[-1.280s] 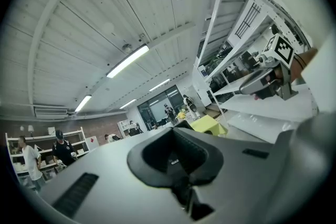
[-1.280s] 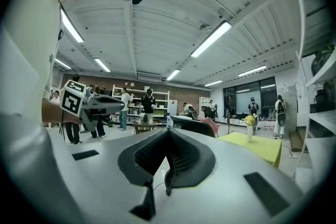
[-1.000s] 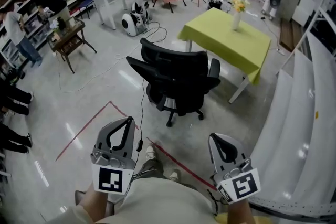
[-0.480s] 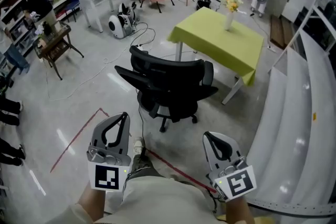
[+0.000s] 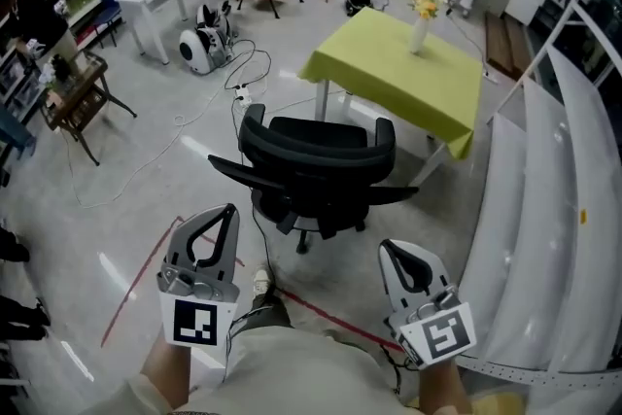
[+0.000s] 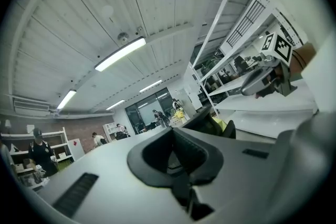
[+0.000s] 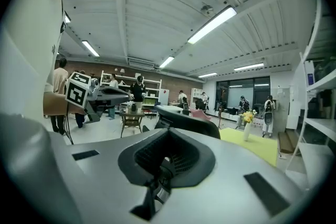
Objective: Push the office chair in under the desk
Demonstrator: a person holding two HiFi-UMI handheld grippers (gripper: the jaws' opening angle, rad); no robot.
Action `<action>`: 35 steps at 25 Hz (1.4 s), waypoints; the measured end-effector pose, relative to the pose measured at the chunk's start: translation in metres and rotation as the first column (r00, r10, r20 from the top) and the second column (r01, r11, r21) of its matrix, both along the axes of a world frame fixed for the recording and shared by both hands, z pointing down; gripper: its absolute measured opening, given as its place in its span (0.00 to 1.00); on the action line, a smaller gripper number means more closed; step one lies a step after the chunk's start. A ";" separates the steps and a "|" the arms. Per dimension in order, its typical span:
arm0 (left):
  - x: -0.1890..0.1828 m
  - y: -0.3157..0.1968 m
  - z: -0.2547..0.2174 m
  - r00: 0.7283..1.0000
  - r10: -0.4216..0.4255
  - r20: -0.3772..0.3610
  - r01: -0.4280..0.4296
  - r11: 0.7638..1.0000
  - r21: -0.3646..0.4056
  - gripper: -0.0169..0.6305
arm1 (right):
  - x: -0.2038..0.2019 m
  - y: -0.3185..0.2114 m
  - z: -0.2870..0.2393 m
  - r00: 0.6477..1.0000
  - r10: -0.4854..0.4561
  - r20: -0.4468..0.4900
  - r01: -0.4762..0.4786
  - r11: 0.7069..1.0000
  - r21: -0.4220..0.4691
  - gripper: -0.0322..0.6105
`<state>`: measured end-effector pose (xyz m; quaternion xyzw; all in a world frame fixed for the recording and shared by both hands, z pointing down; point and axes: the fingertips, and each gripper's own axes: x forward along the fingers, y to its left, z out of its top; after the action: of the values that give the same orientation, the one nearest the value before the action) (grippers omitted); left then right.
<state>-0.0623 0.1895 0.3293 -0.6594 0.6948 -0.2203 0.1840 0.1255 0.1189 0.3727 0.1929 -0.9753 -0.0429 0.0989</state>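
1. My left hand-held gripper [image 5: 227, 212] is pressed together and empty, its smooth grey jaws looping round a dark, ribbed hollow. It is near the office chair [image 5: 316, 160] and not touching it.
2. My right hand-held gripper [image 5: 386, 249] is likewise pressed together on nothing, also short of the chair.
3. The chair is matte black, with a curved backrest facing me, flat armrests and a star base.
4. Just beyond the chair stands the square tabletop [image 5: 389, 83], draped in yellow-green cloth.
5. A slim white vase [image 5: 419, 36] of yellow flowers stands on the tabletop's far side, well apart from the chair.
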 end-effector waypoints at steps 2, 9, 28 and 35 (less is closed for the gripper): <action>-0.019 -0.014 0.004 1.000 0.021 0.000 -0.021 1.000 -0.020 0.04 | -0.015 -0.011 -0.002 1.000 0.031 -0.006 -0.031 1.000 -0.001 0.06; -0.069 -0.062 0.013 0.985 0.169 0.030 -0.165 0.982 -0.089 0.04 | -0.055 -0.045 -0.009 0.985 0.159 -0.066 -0.156 0.986 0.052 0.06; -0.114 -0.105 0.101 0.867 0.497 -0.014 -0.456 0.783 -0.424 0.32 | -0.093 -0.080 0.049 0.930 0.160 -0.330 -0.191 0.979 -0.065 0.33; -0.096 -0.110 0.127 0.862 0.507 -0.018 -0.443 0.735 -0.514 0.34 | -0.083 -0.090 0.082 0.885 0.056 -0.462 -0.110 0.990 -0.091 0.46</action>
<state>-0.1584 0.0799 0.4568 -0.8245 0.4086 -0.3787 0.0993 0.0425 0.0289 0.4547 0.2128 -0.9160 -0.0267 0.3389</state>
